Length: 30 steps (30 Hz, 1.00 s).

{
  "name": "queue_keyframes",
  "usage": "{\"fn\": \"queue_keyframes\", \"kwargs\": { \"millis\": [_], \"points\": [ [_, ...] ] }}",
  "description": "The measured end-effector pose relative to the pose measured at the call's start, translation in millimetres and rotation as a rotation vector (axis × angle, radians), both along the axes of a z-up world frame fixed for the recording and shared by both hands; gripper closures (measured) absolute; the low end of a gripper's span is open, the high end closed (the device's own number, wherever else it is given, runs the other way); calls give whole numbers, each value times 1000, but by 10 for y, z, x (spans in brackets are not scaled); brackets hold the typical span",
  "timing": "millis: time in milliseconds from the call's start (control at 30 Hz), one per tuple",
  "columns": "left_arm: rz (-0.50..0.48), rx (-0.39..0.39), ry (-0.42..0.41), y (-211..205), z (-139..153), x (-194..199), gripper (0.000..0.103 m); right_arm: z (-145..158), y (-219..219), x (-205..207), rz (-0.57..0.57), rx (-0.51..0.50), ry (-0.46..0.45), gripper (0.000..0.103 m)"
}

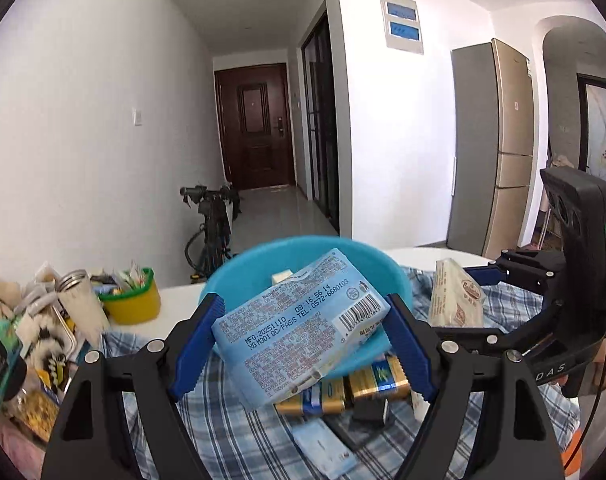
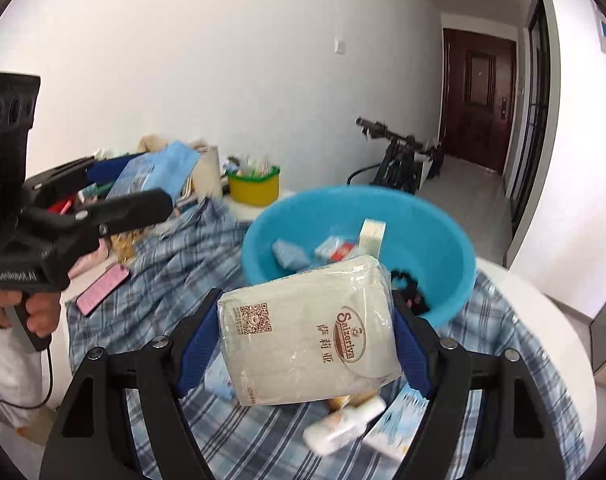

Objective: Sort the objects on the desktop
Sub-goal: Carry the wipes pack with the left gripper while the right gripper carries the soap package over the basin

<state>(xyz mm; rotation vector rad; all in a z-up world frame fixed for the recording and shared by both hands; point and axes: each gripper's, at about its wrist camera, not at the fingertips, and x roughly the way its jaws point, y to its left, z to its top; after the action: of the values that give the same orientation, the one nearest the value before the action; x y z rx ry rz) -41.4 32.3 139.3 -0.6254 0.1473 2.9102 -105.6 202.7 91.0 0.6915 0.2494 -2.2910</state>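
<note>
Left view first: at nine o'clock a heap of clutter (image 1: 35, 328) crowds the surface's edge, and just right of it sits one yellow tub (image 1: 133, 300) with a green rim, stuffed with sachets. Dead centre, the left gripper (image 1: 301, 334) has its jaws clamped on one blue pack (image 1: 299, 328), label and barcode up, tilted, held clear of the checked cloth (image 1: 243, 436). Behind the pack at twelve o'clock is one blue basin (image 1: 239, 276). Below the pack, at six o'clock, two gold packs (image 1: 379, 380) lie side by side on the cloth, with a dark flat item and one pale blue sachet near them. At three o'clock, the other gripper comes in, carrying one cream pack (image 1: 455, 300).

Right view now: at nine o'clock a hand (image 2: 35, 316) grips the left gripper's handle, one pink phone (image 2: 103, 288) lying on the cloth just right of it. Centre, the right gripper (image 2: 307, 340) has its jaws closed on the cream pack, QR code at left, raised off the white surface (image 2: 559, 344). At one o'clock the basin holds several small items, too blurred to count. At six o'clock, one white bottle (image 2: 343, 424) lies on the cloth.
</note>
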Motion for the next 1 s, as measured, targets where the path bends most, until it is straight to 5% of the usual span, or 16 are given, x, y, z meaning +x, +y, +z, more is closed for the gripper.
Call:
{"fn": "queue_keyframes", "kwargs": {
  "millis": [400,733,1000],
  "points": [
    [48,44,56,-331,362,-894,20,596,-149,-680,-79,-63,114,26],
    [57,18,-36,-516,-74,-1753,20,312,-293,-1343,-135,-80,74,26],
    [77,-1,-71,-563,-374,-2056,20,116,-258,-1492,-154,-63,37,26]
  ]
}}
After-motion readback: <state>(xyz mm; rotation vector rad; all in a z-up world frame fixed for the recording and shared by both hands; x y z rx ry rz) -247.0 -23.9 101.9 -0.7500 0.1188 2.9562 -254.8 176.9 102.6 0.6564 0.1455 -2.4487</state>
